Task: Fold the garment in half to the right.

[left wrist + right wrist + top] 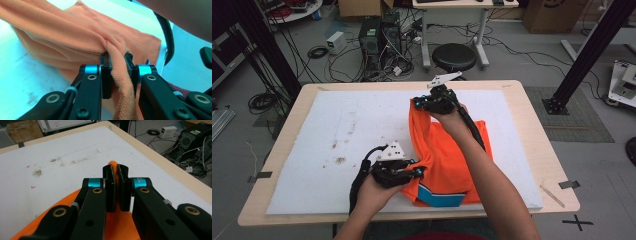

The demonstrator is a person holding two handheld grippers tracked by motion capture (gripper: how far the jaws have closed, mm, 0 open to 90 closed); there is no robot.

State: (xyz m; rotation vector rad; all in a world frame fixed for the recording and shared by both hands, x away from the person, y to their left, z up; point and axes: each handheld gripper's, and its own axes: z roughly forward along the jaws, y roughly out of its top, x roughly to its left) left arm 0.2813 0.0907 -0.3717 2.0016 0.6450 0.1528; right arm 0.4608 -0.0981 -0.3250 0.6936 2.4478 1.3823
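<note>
An orange shirt point(444, 150) with a blue-and-white collar part lies on the white mat point(342, 145), partly lifted. My left gripper point(419, 172) is shut on a bunched edge of the orange shirt point(75, 42) near the table's front. My right gripper point(417, 102) is shut on another edge of the orange shirt point(111, 165) toward the far side, holding it off the mat. In the right gripper view a thin orange fold sits pinched between the jaws of my right gripper point(116, 170). The cloth runs through the jaws of my left gripper point(117, 57) and hangs below them.
The white mat covers a wooden table point(532, 130) and carries brown stains point(339, 160) on its left half. Behind the table stand a black stool point(454, 56), a computer tower point(371, 37) and tangled cables. A tape strip point(552, 196) lies near the right front corner.
</note>
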